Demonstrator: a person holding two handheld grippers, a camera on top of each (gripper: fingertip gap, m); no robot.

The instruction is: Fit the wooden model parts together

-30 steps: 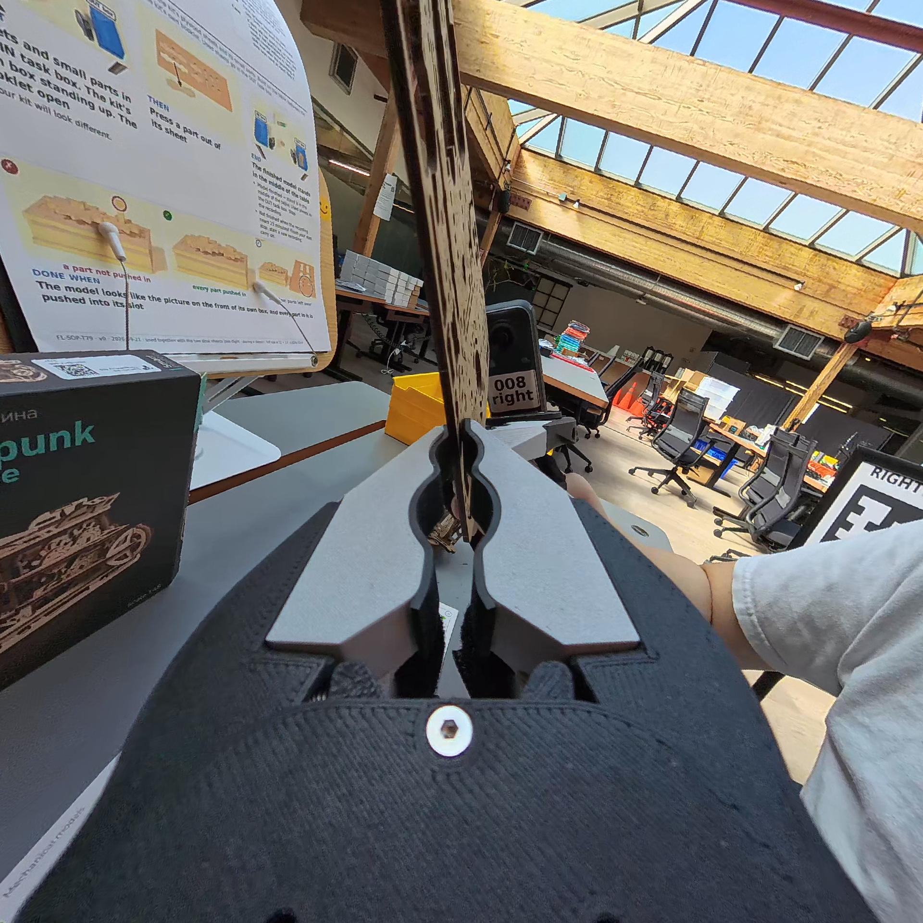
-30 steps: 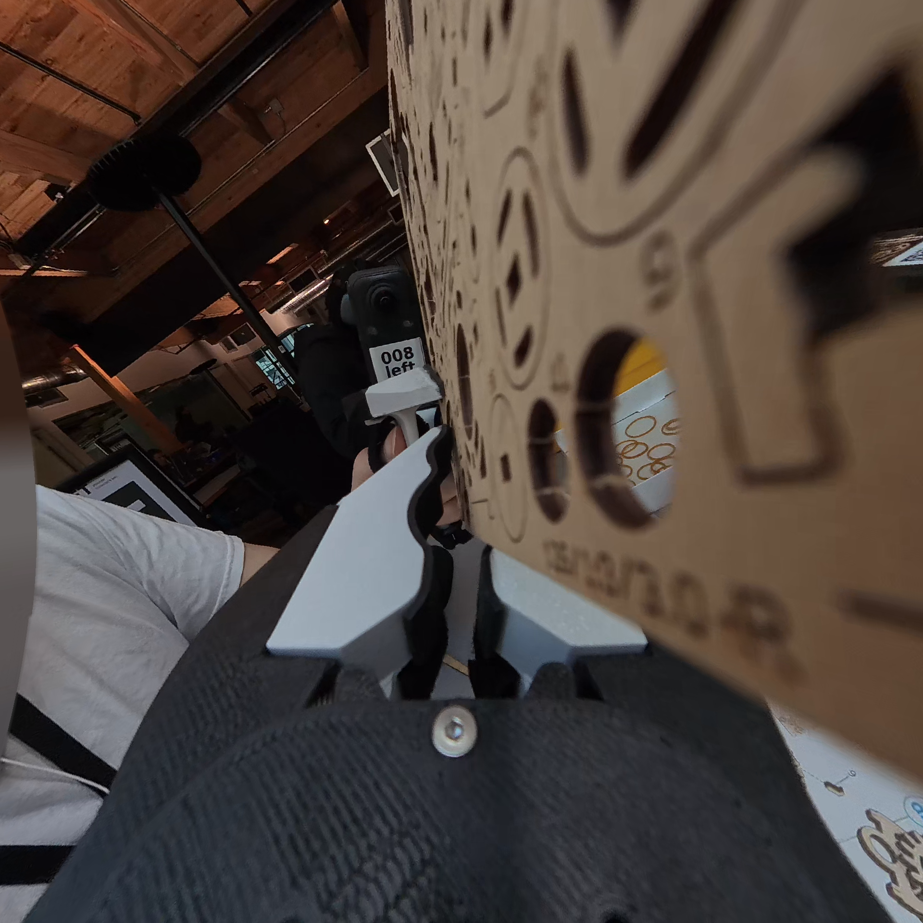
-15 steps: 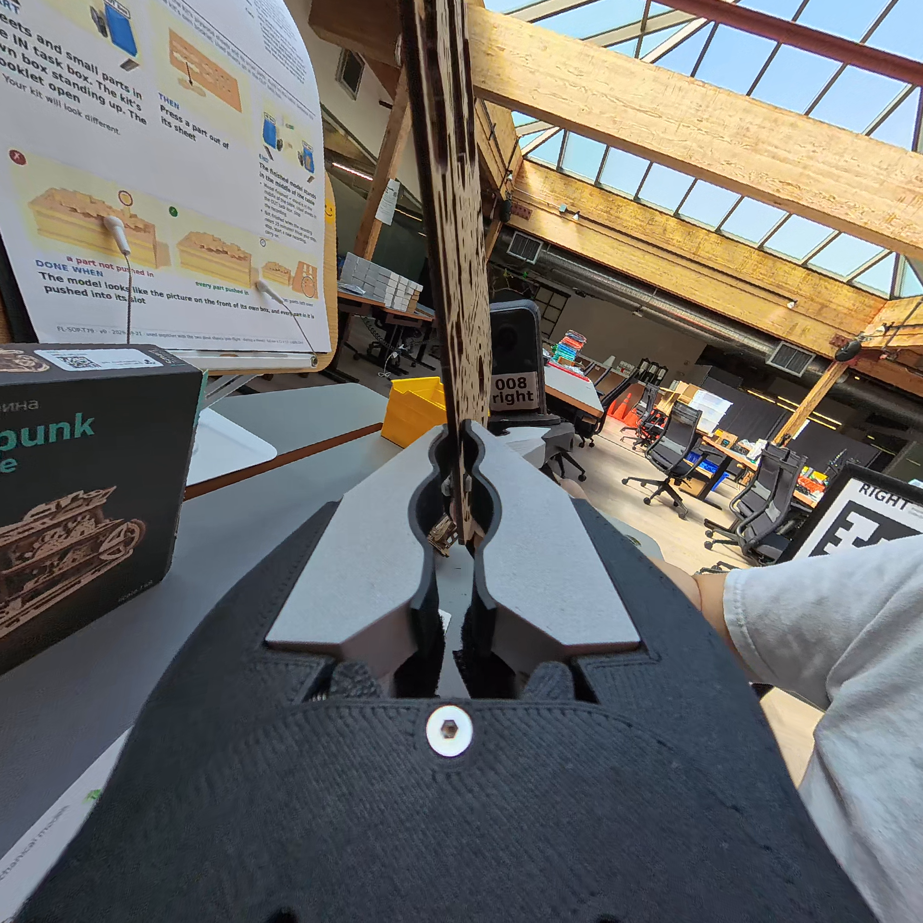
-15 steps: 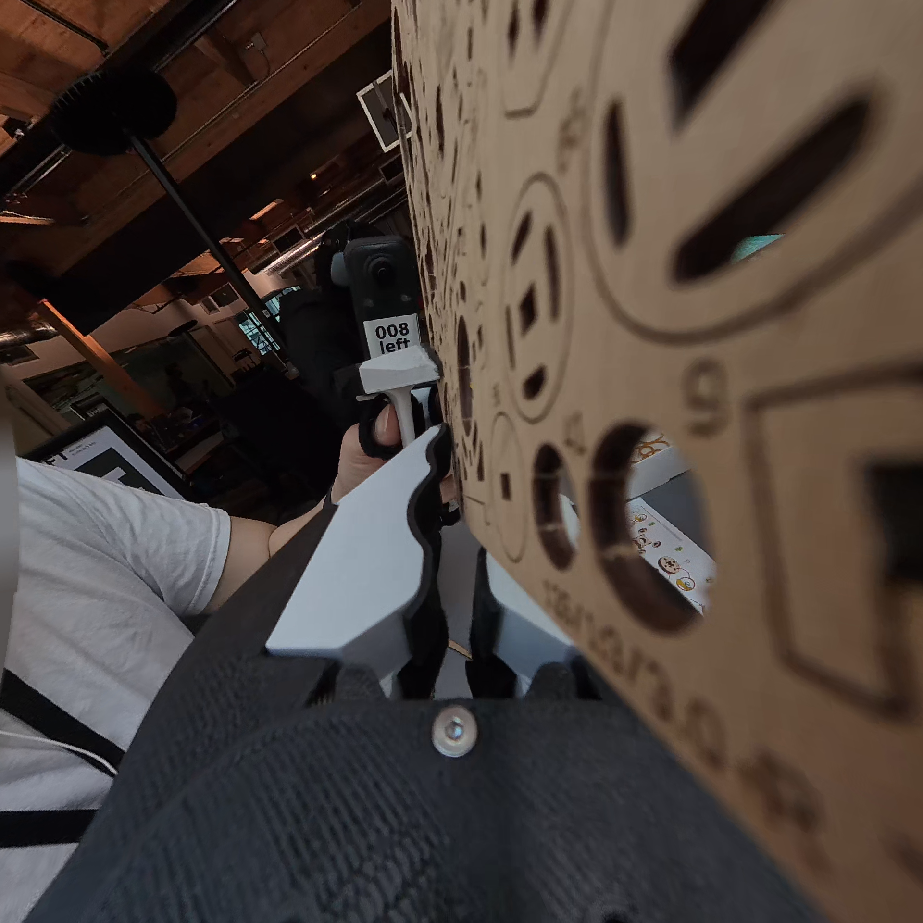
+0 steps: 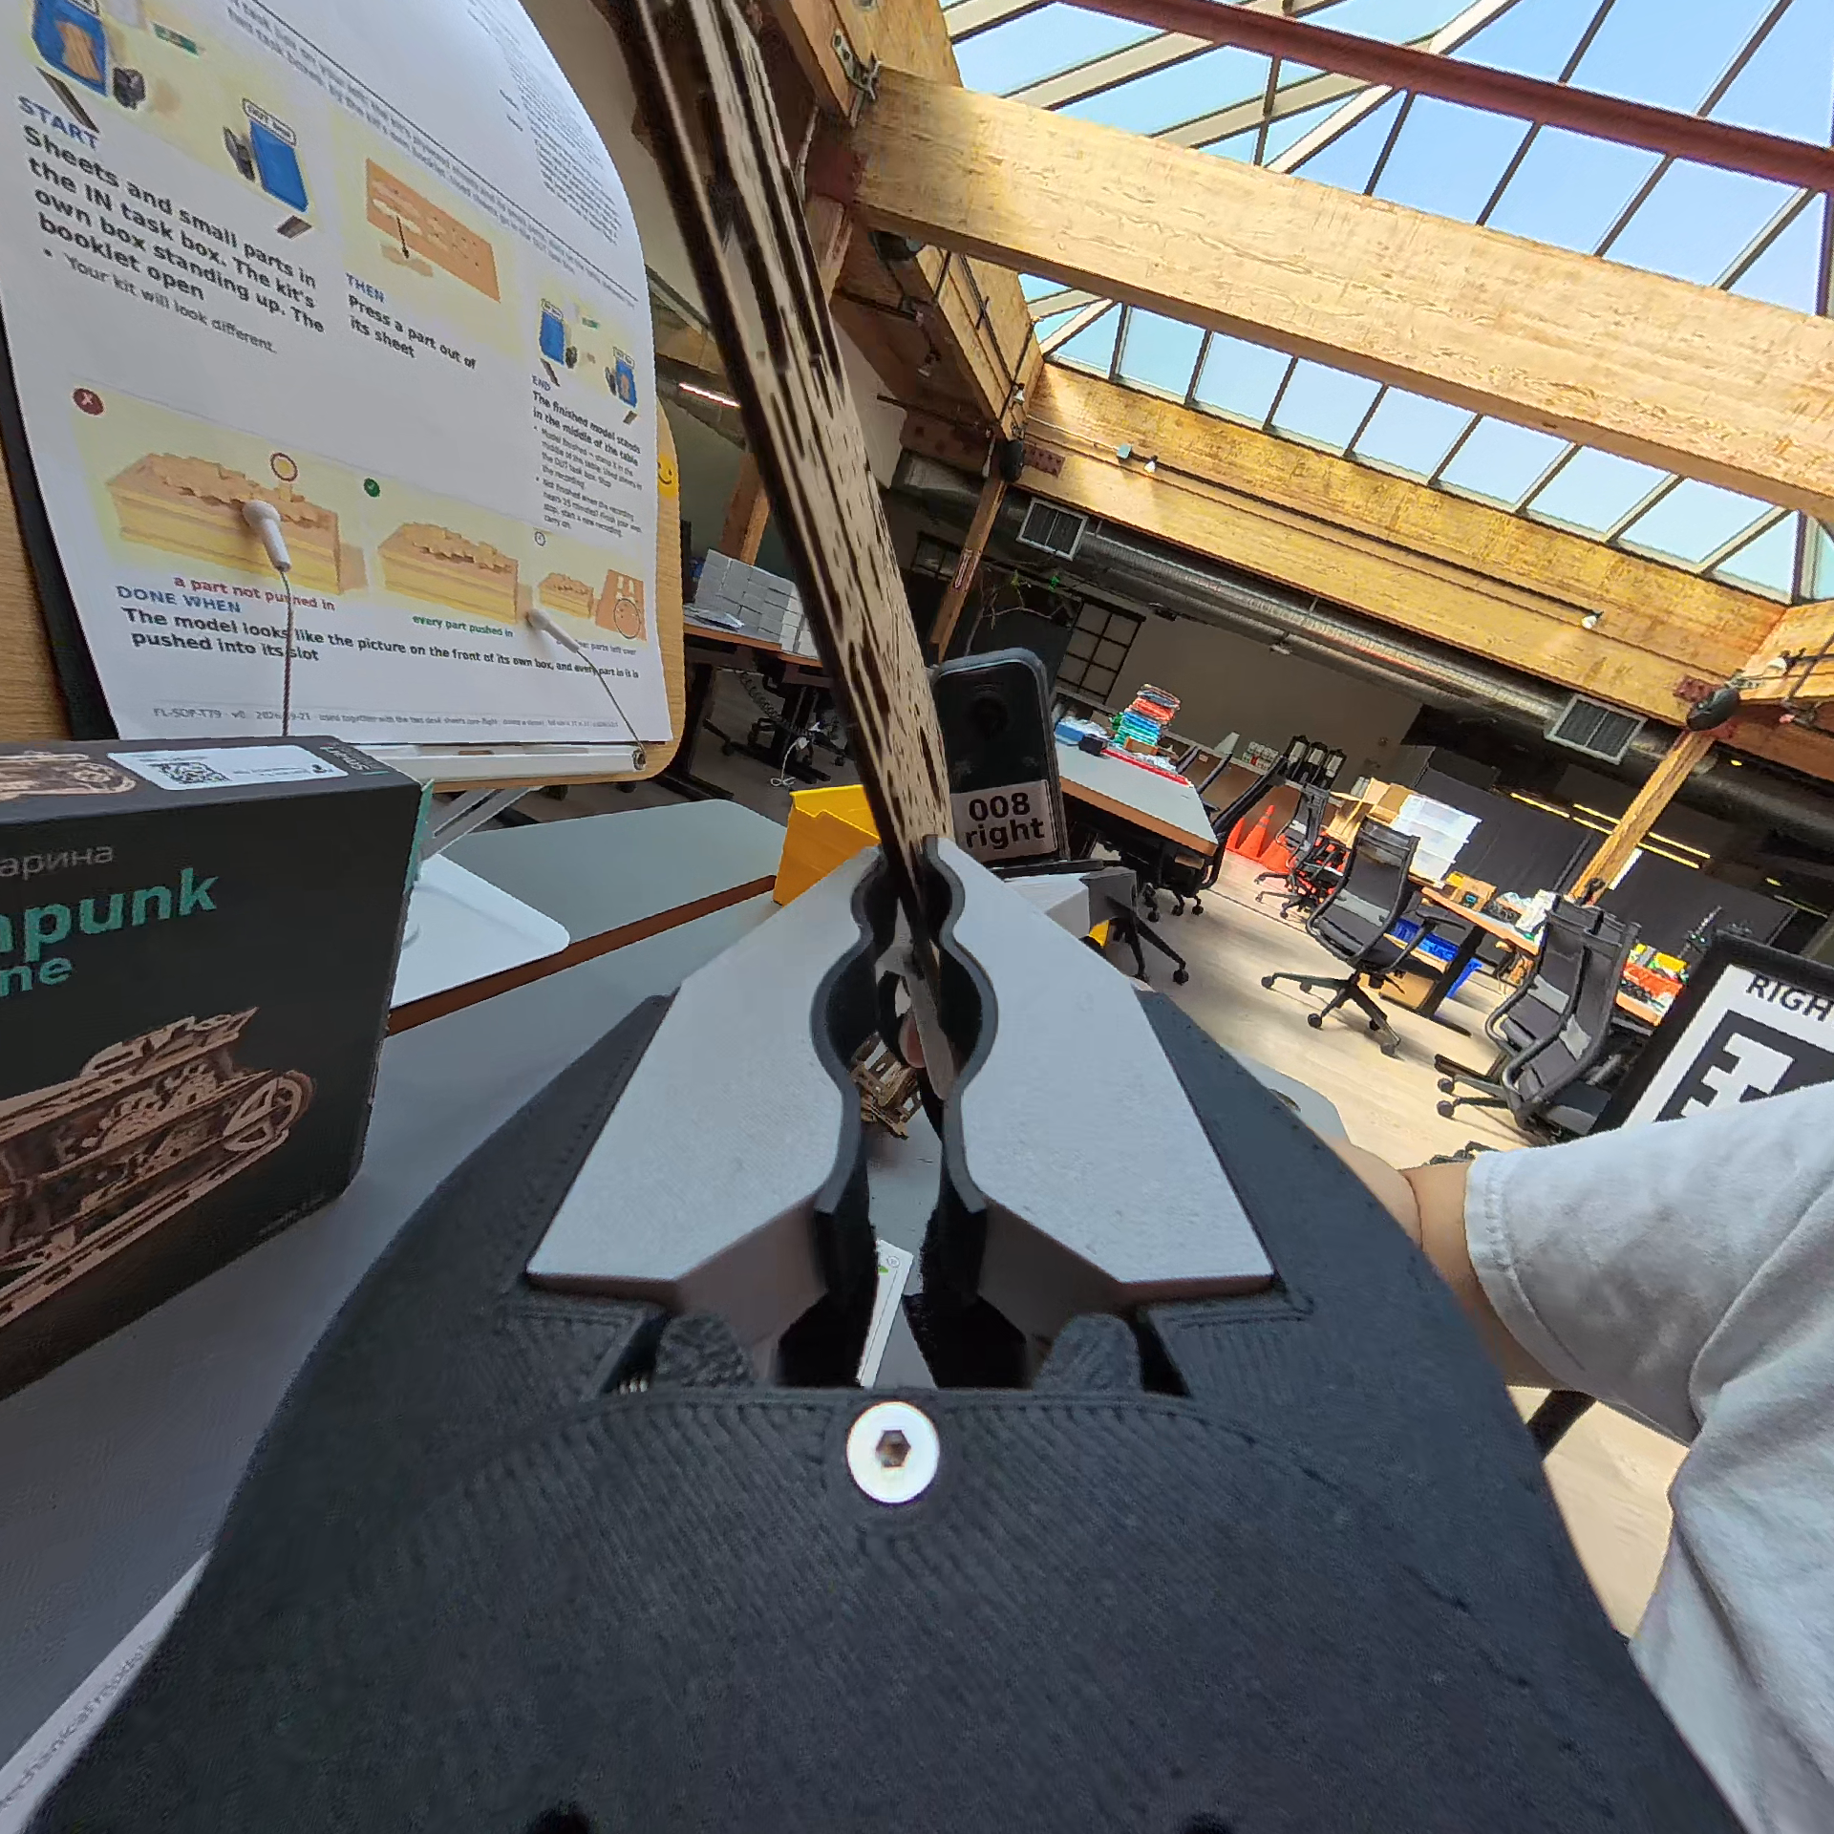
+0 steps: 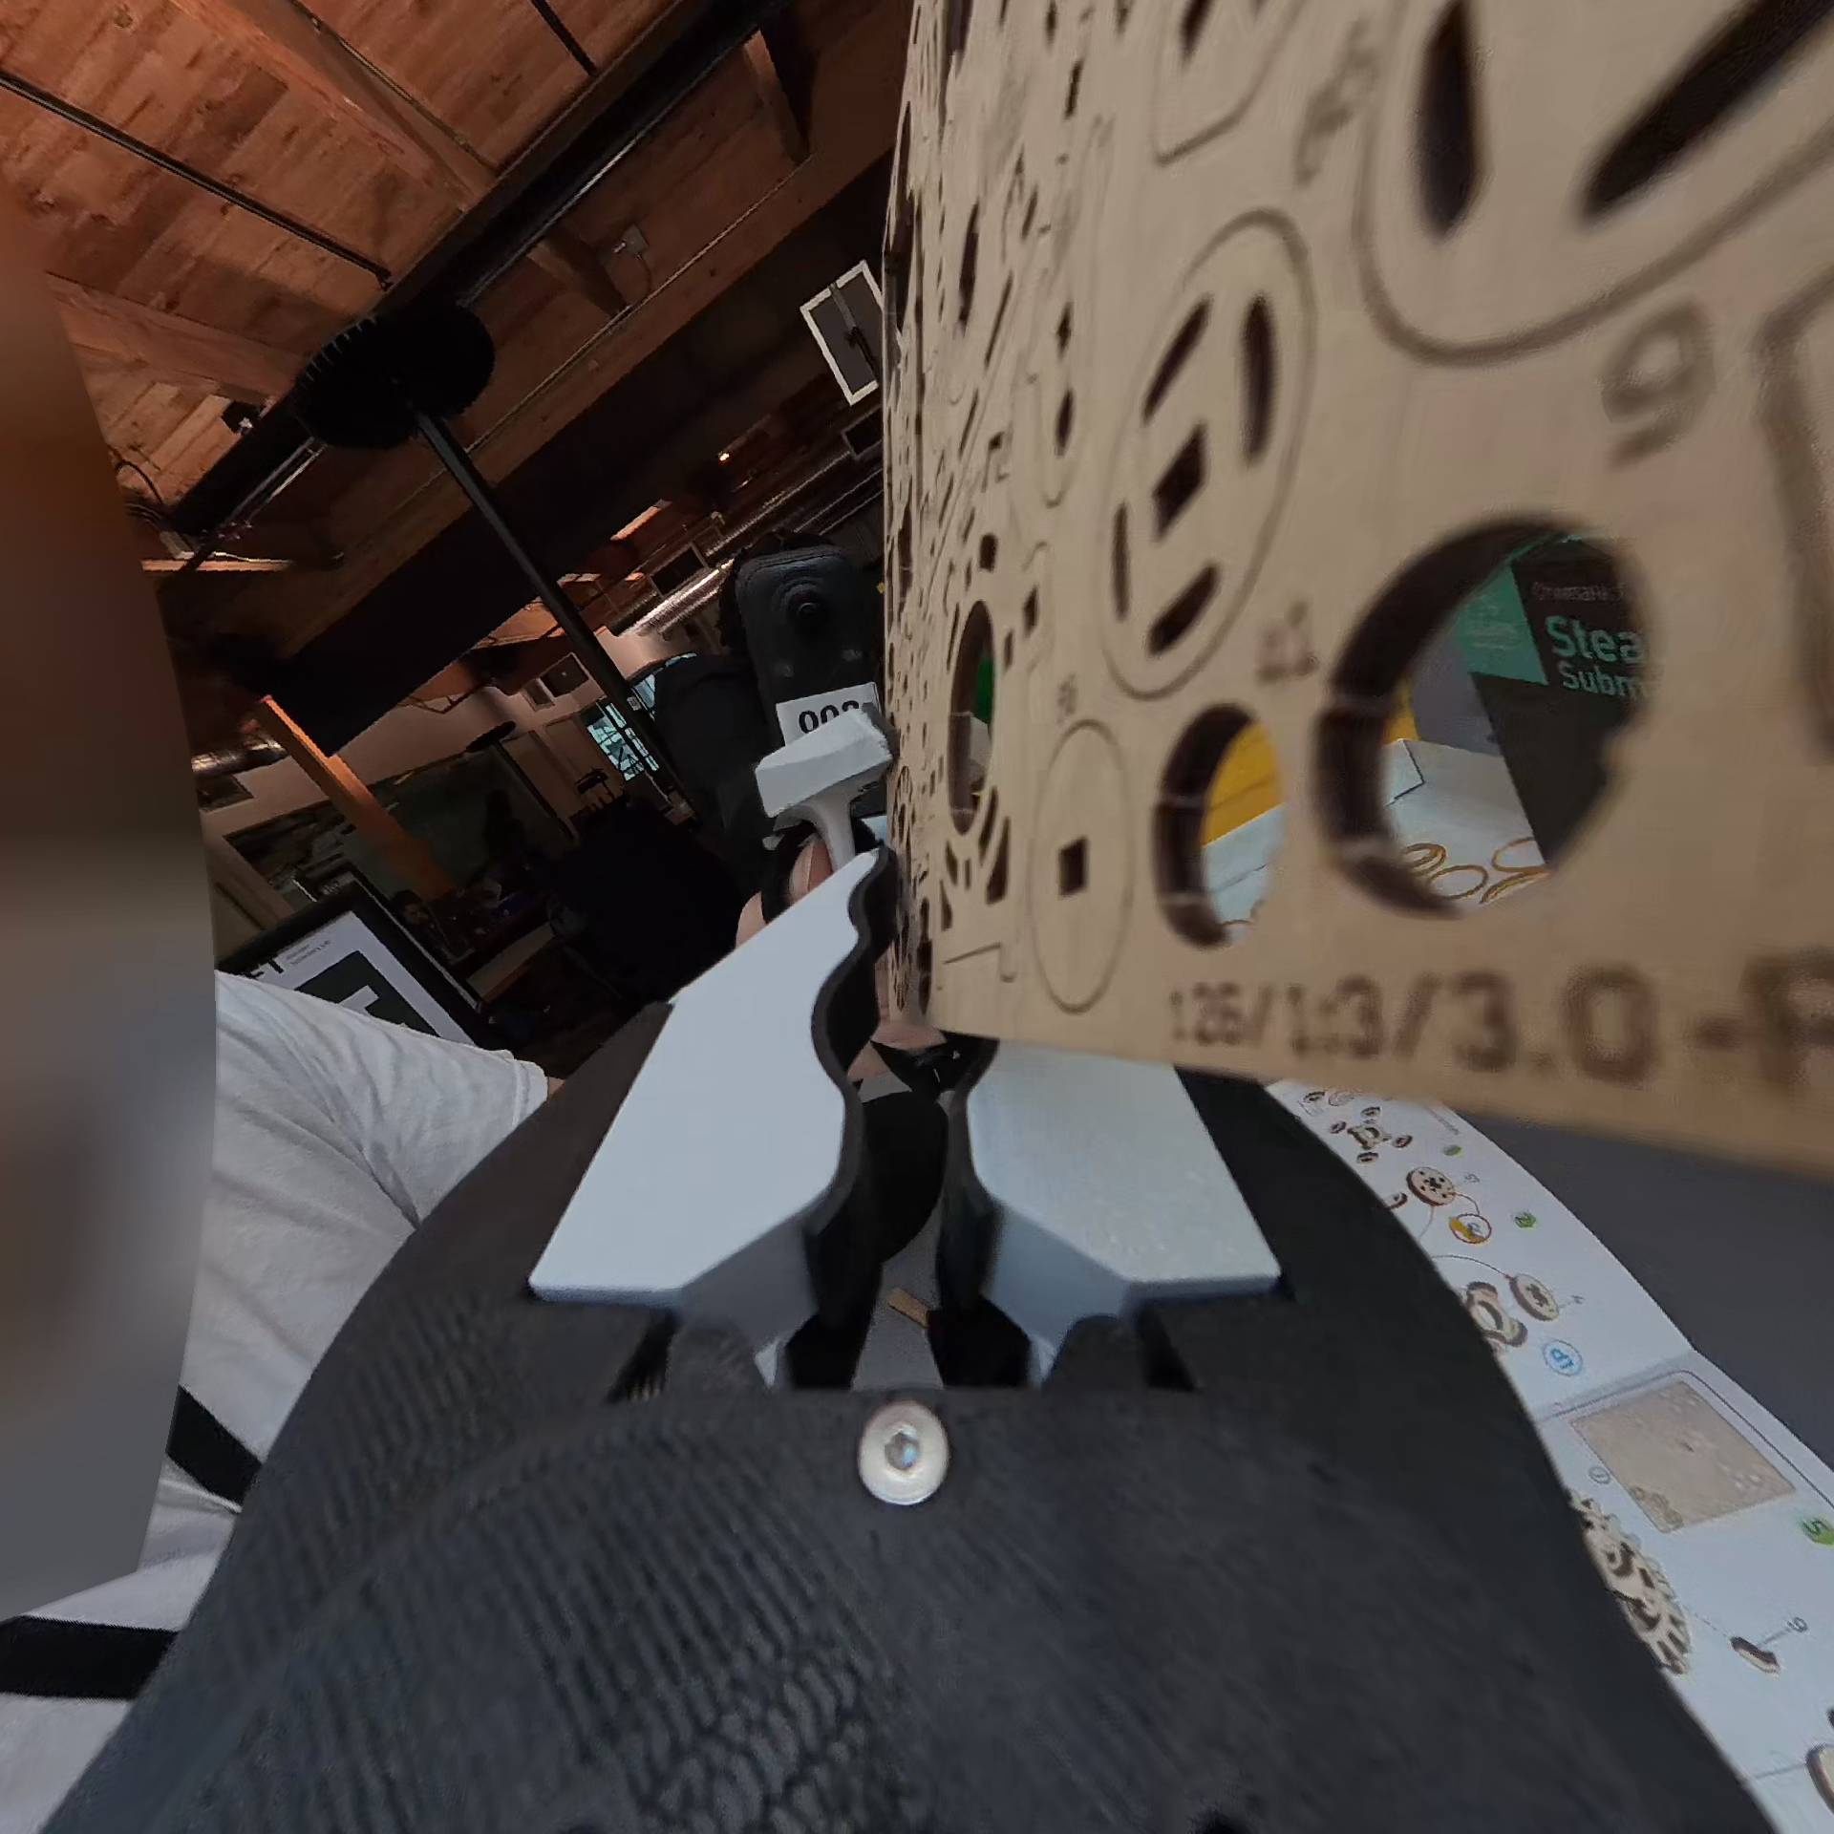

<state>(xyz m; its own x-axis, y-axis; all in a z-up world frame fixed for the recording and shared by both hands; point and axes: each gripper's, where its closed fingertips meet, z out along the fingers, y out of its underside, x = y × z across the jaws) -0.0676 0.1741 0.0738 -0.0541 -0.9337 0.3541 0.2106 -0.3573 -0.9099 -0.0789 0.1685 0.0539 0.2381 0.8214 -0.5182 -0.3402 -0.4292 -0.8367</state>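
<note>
A thin laser-cut wooden part sheet [image 5: 794,417] stands edge-on in the left wrist view, leaning up to the left. My left gripper [image 5: 918,865] is shut on its lower edge. In the right wrist view the sheet's face [image 6: 1389,447] fills the upper right, with cut outlines and round holes. My right gripper [image 6: 908,953] is shut on the sheet's lower corner; its right fingertip is hidden behind the sheet. Each gripper shows beyond the sheet in the other's view, the right one [image 5: 997,764] and the left one [image 6: 824,774]. A small wooden assembly [image 5: 883,1077] shows through the gap between my left fingers.
The black kit box [image 5: 179,1042] stands on the grey table [image 5: 595,873] at left, below an instruction sheet on a stand [image 5: 327,347]. A yellow bin [image 5: 824,834] sits behind. The open booklet [image 6: 1588,1389] lies under the sheet. A person's white sleeve [image 5: 1637,1290] is at right. Left and right tips are no more than a few centimetres apart.
The sheet now leans to the left in the left wrist view. In the right wrist view its lower edge has turned more level and the booklet shows beneath. Both grippers stay shut.
</note>
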